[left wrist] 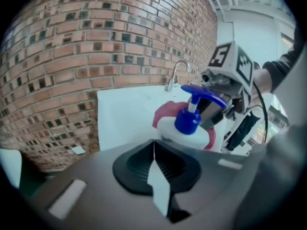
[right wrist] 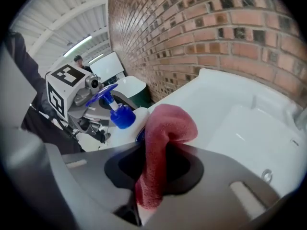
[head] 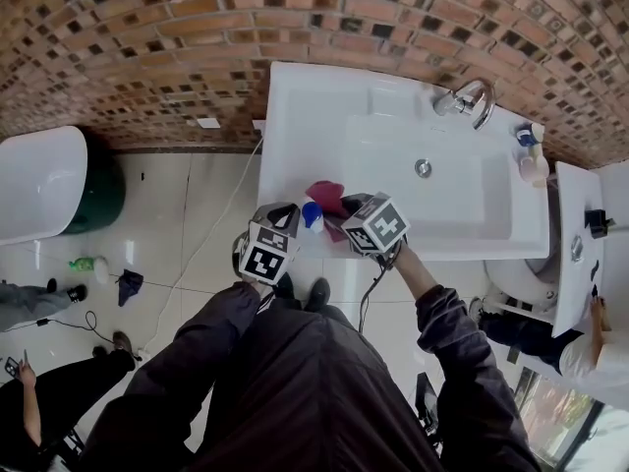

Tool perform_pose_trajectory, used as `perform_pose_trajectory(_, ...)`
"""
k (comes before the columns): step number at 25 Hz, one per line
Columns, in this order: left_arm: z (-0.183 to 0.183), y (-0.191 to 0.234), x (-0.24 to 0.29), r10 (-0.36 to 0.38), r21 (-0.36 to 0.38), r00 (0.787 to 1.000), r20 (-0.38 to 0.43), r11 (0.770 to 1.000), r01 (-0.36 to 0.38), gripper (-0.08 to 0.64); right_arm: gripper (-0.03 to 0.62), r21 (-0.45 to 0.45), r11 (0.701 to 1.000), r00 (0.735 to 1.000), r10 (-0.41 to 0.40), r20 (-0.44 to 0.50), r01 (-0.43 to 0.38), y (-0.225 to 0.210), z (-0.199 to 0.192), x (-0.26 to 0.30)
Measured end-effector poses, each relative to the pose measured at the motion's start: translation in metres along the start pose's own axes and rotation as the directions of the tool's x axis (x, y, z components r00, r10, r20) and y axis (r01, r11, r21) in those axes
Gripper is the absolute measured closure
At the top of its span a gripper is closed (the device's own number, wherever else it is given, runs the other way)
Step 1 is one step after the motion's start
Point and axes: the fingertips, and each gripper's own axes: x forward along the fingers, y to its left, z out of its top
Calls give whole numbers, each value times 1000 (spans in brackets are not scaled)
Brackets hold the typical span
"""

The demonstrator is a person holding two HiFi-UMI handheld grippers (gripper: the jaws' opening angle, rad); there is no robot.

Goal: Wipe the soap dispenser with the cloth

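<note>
soap dispenser [left wrist: 189,128]: rounded white plastic bottle with a blue collar and a flat blue pump head. it stands on the sink's front rim, between the two grippers.
cloth [right wrist: 160,147]: dark pink terry with a nubby pile, humped over and lying right beside the bottle.
left gripper [left wrist: 154,145]: jaws fully together with nothing between them, tips just short of the bottle.
right gripper [right wrist: 152,152]: jaws clamped on the cloth.
sink [head: 324,116]: glossy white rectangular basin.
tap [head: 472,101]: curved chrome, at the back of the sink.
wall [head: 147,47]: mottled brick.
floor [head: 187,214]: pale glossy tiles.
</note>
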Motion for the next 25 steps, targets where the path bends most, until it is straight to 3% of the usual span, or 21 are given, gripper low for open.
perform_pose_trajectory(5, 11, 8, 5, -5, 39, 1000, 9, 999, 5, 558, 509, 161, 987, 997, -9, 79, -4, -3, -8, -4)
perform_pose_trajectory(7, 11, 12, -4, 5, 16, 1000, 28, 1000, -5, 535, 509, 212, 977, 994, -16, 110, -8, -8, -10, -14)
perform_pose_trajectory(9, 13, 17, -19, 11, -43, 997, 79, 999, -8, 535, 509, 294, 952, 980, 21, 198, -80, -6, -3, -30)
perform_pose_trajectory(11, 22, 14, -35, -19, -104, 989, 150, 994, 35, 537, 509, 395, 890, 938, 94, 332, -229, 0, 14, -50)
perform_pose_trajectory(13, 31, 1, -43, -72, -117, 978, 197, 988, 96, 537, 509, 469, 794, 875, 157, 458, -387, 5, 32, -64)
perform_pose_trajectory(15, 32, -11, -40, -107, -96, 975, 193, 987, 127, 537, 509, 507, 732, 844, 172, 509, -455, 3, 39, -66)
perform_pose_trajectory(19, 28, -19, -32, -120, -73, 978, 167, 988, 134, 541, 509, 516, 753, 888, 197, 416, -409, -1, 25, -41)
perform_pose_trajectory(25, 25, -19, -30, -124, -50, 983, 136, 990, 132, 559, 509, 536, 764, 929, 233, 289, -359, -4, 2, 1)
